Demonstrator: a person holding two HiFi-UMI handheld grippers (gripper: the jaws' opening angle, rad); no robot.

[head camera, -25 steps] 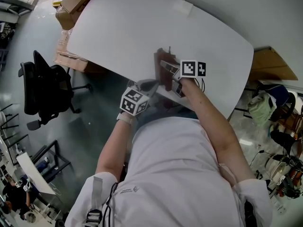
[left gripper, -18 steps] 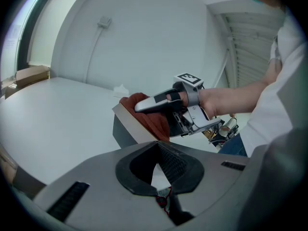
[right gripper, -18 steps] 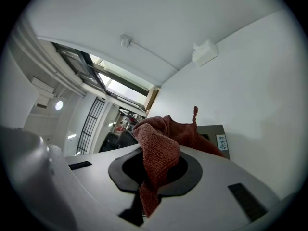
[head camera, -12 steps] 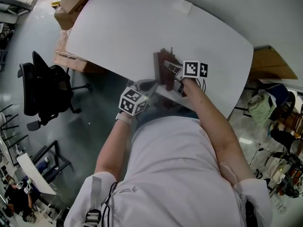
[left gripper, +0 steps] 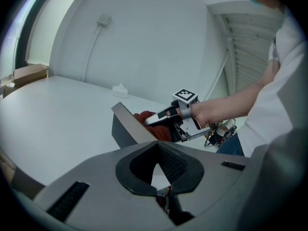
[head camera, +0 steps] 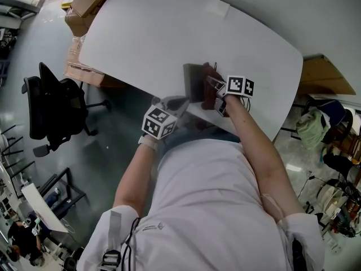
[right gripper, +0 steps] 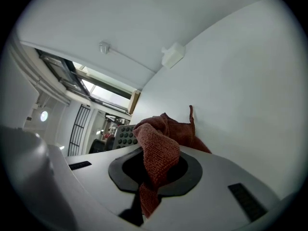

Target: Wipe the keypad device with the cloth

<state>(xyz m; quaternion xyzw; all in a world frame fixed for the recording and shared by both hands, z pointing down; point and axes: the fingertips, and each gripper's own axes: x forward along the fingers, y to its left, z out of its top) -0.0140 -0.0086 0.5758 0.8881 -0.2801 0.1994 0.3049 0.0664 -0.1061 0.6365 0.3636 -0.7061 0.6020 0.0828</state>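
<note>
Cloth (right gripper: 161,143) on keypad device (head camera: 194,82)
Right tongs (right gripper: 154,174) clench the red cloth against the device; left tongs (left gripper: 156,165) grip the device's edge, tilted above the bench (head camera: 146,33).

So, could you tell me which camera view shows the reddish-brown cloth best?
The right gripper view: the reddish-brown terry cloth fills the centre, clamped in the right gripper. The head view shows only a small patch against the dark grey keypad device; the left gripper view shows a bit behind it.
</note>
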